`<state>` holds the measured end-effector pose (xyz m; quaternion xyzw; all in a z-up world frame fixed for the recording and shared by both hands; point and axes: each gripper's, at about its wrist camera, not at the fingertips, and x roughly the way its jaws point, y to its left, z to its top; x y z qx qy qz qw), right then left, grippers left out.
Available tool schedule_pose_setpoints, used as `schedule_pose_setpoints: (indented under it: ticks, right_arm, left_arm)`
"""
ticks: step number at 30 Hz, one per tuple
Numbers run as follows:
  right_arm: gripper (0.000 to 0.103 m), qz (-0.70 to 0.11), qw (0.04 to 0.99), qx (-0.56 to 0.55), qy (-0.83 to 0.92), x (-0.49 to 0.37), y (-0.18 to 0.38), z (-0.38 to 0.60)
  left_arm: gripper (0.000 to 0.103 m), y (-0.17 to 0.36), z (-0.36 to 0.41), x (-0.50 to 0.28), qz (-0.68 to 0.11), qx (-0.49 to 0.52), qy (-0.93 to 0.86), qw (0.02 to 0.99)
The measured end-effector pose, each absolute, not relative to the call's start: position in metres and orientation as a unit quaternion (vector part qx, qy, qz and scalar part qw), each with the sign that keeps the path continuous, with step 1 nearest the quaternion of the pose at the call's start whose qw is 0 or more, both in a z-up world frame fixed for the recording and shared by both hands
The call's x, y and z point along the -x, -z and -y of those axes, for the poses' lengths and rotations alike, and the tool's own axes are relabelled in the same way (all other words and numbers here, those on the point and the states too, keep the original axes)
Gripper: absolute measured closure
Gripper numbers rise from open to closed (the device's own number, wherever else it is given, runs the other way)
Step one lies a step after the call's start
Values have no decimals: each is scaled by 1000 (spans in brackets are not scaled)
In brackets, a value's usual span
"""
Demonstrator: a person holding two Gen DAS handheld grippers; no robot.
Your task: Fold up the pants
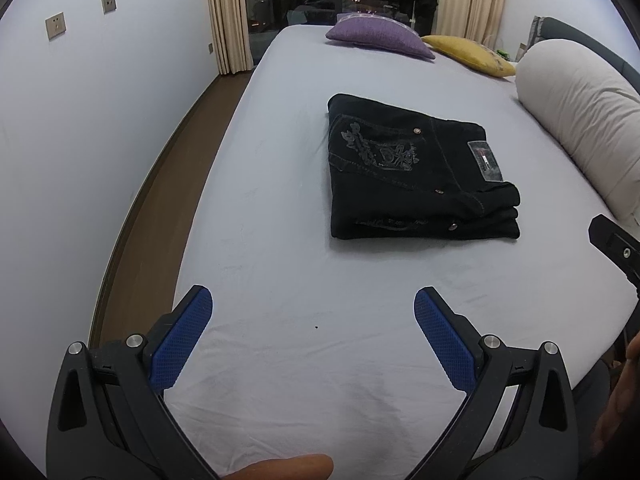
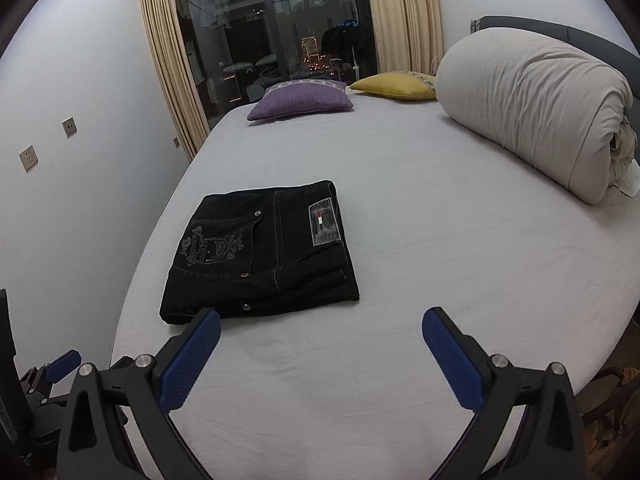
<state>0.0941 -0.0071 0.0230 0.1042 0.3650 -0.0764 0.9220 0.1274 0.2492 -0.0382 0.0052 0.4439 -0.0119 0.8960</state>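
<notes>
Folded pants [image 2: 260, 248] mid-bed [image 2: 400, 208], bare sheet on all sides.

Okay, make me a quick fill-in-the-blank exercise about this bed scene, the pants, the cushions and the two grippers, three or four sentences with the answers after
1. The black pants lie on the bed already ____ into a compact stack.
2. The left gripper and the right gripper both have their jaws ____, holding nothing.
3. Beside the purple cushion lies a ____ cushion.
4. The rolled beige duvet sits to the ____ of the pants in the right wrist view.

Missing words: folded; open; yellow; right
</notes>
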Motion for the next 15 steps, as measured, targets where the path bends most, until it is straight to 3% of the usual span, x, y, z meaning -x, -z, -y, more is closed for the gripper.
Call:
schedule_pose_setpoints:
  ticks: [15]
  right_arm:
    - [0, -381, 916, -103, 71, -97, -16, 5]
  left_arm:
    - [0, 48, -249, -130, -449, -9, 7, 893]
